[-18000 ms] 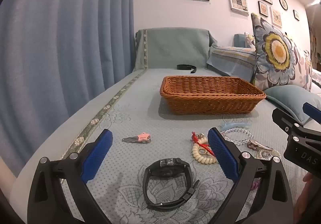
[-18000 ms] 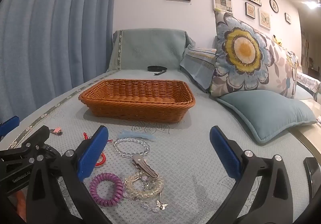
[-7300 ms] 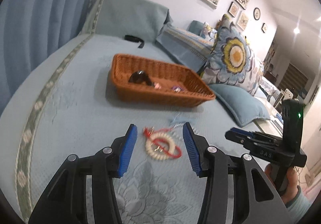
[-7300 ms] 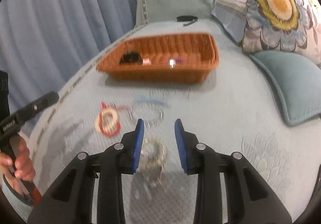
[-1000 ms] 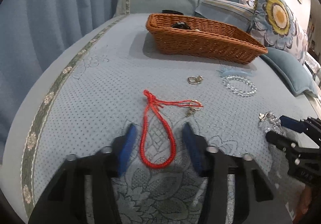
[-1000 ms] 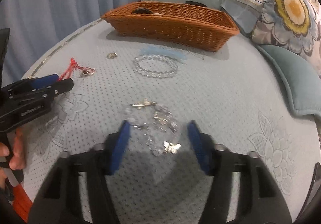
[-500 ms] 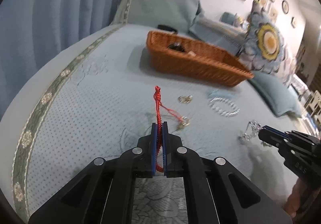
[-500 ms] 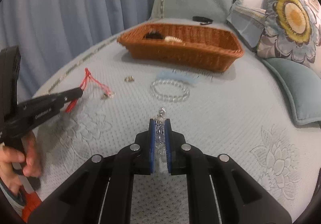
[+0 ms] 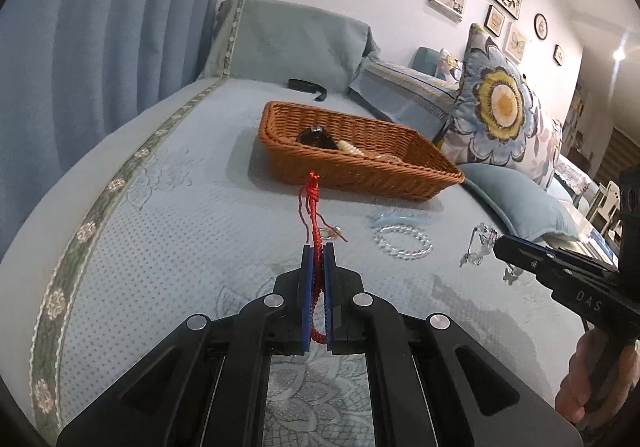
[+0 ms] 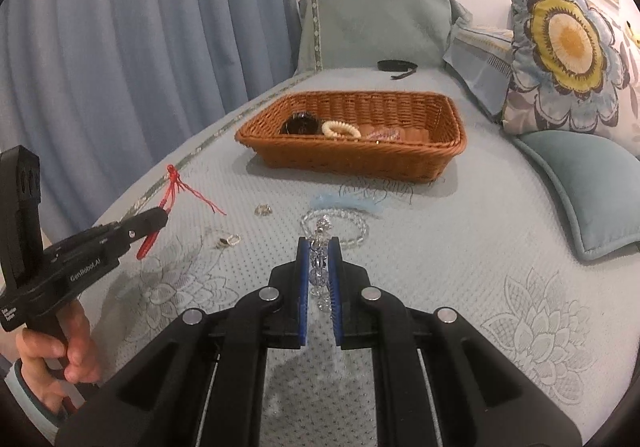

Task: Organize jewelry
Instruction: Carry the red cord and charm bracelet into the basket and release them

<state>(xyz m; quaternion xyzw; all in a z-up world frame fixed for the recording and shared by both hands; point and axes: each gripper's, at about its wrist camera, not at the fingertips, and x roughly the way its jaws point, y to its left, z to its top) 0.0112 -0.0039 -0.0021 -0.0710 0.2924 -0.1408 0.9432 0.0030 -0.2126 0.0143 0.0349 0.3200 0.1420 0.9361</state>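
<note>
A: What are the grippers doing?
B: Left gripper [image 9: 318, 251] is clamped on the red cord bracelet [image 9: 313, 203]; right gripper [image 10: 319, 245] is clamped on the crystal charm bracelet [image 10: 320, 247]; both lifted off the bedspread [image 10: 460, 247].
A: The rest?
B: Clear bead bracelet [image 10: 348, 223] lies mid-bedspread; wicker basket [image 10: 360, 163] sits beyond.

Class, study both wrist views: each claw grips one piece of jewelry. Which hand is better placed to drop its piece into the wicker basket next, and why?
Probably the left. Its claw, shut on the red cord bracelet, points at the wicker basket's near wall. The right claw, holding the crystal charm bracelet, appears to sit farther back, with the clear bead bracelet lying between.
</note>
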